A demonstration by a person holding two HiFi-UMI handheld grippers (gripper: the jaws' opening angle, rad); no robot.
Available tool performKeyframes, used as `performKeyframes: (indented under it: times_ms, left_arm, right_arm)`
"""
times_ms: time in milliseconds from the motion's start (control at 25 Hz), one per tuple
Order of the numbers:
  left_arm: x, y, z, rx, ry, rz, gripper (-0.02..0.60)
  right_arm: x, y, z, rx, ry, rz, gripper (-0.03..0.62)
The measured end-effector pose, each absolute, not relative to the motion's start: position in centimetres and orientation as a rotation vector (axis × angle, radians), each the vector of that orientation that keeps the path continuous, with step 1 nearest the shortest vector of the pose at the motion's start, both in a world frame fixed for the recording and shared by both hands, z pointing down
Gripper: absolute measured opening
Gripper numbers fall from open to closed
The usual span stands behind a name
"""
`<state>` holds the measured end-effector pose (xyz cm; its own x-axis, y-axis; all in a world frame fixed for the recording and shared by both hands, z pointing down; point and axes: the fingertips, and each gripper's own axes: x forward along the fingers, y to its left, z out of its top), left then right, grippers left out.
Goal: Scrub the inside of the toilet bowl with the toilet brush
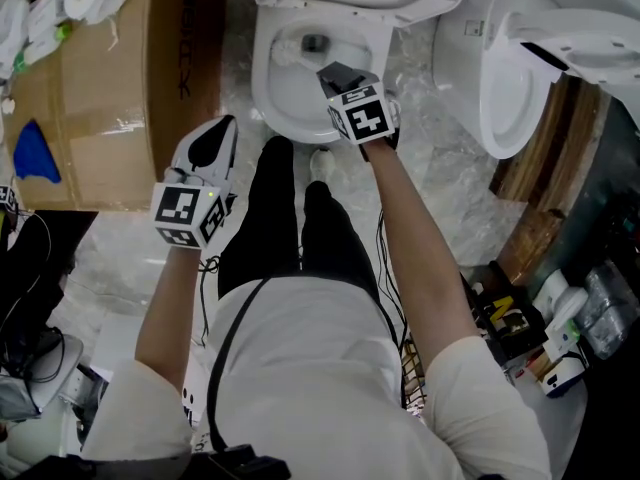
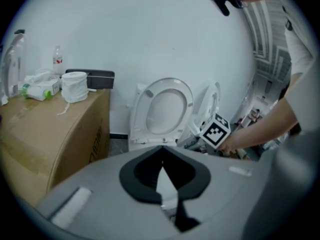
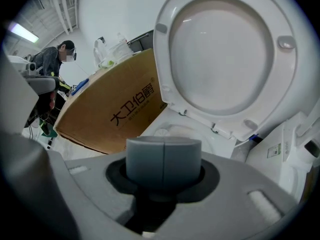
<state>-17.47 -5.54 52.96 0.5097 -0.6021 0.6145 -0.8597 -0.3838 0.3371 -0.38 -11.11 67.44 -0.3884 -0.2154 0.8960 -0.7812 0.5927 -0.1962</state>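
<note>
I hold the right tongs (image 1: 336, 72) closed on the brush (image 1: 285, 50) inside the toilet bowl (image 1: 262, 90) for scrubbing, with the left tongs (image 1: 227, 123) shut, empty and aside.

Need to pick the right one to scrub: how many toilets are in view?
2. One toilet stands open straight ahead, the toilet brush in its bowl; the second toilet sits to its right, beside wooden boards. Others may lie out of frame.

Glossy white ceramic toilet bowl (image 1: 262, 83), matt brown cardboard box (image 1: 100, 108), right gripper's (image 3: 163, 156) matt grey plastic fingers (image 3: 145, 159)
</note>
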Motion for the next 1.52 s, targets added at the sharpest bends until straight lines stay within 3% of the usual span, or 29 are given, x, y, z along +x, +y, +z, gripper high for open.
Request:
performKeyframes:
  times_ms: [1080,1520]
  left_arm:
    - [-16.0,-2.7,51.9,2.129,-1.223,0.509,-0.012]
    - [-14.0,-2.0,51.8,2.147,-1.191,0.505,-0.012]
  right_arm:
    - [-0.9,-3.2,67.1,0.609,-1.948,0.801,0.147]
    - [1.8,1.4,67.5,0.473,-1.913,0.812,0.147]
